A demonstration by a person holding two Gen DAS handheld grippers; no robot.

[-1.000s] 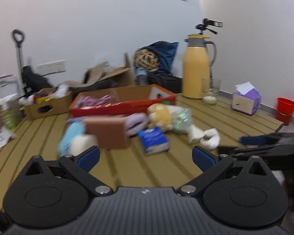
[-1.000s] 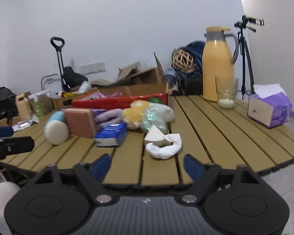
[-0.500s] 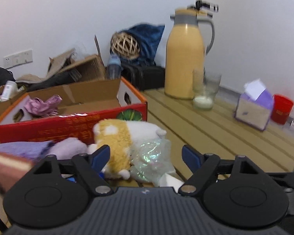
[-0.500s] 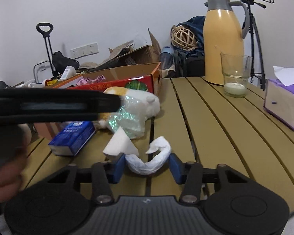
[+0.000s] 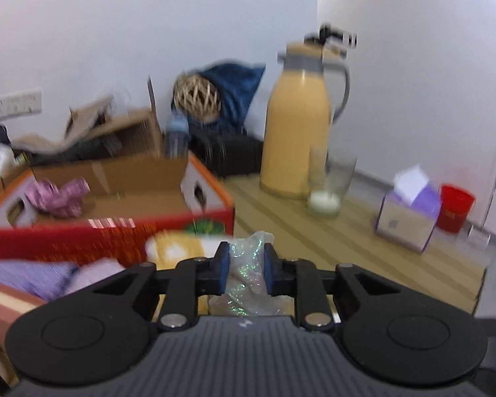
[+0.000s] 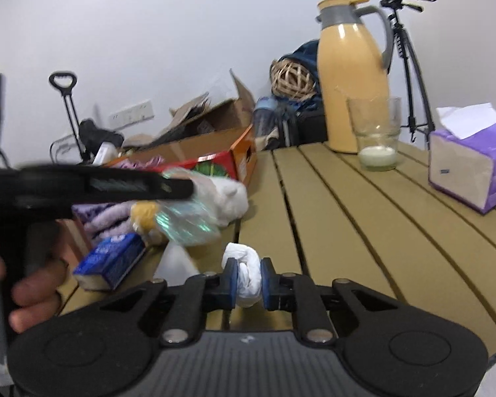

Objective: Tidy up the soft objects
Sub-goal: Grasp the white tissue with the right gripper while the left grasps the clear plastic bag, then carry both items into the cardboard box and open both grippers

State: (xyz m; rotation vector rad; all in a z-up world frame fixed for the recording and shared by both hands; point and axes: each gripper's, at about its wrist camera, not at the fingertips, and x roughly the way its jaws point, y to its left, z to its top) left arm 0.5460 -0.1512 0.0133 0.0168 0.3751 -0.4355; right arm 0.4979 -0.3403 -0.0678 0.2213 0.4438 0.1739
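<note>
My left gripper (image 5: pixel 245 269) is shut on a clear iridescent plastic bag (image 5: pixel 246 284), held above the wooden table; it also shows in the right wrist view (image 6: pixel 185 221). My right gripper (image 6: pixel 249 279) is shut on a twisted white cloth (image 6: pixel 246 276). A yellow and white plush toy (image 5: pixel 178 248) lies in front of the red cardboard box (image 5: pixel 109 231), which holds a pink cloth (image 5: pixel 58 195). Purple soft items (image 5: pixel 33 279) and a blue tissue pack (image 6: pixel 110 261) lie at the left. A white sponge wedge (image 6: pixel 177 261) lies beside the cloth.
A yellow thermos jug (image 5: pixel 297 132) and a glass (image 6: pixel 377 132) with white liquid stand at the back right. A purple tissue pack (image 6: pixel 469 168) sits at the right. Boxes, a wicker ball (image 5: pixel 196 99) and a tripod (image 6: pixel 410 49) stand behind the table (image 6: pixel 363 231).
Both grippers moved forward and closed: the left onto the iridescent plastic bag, the right onto the white cloth. The left one now holds the bag raised.
</note>
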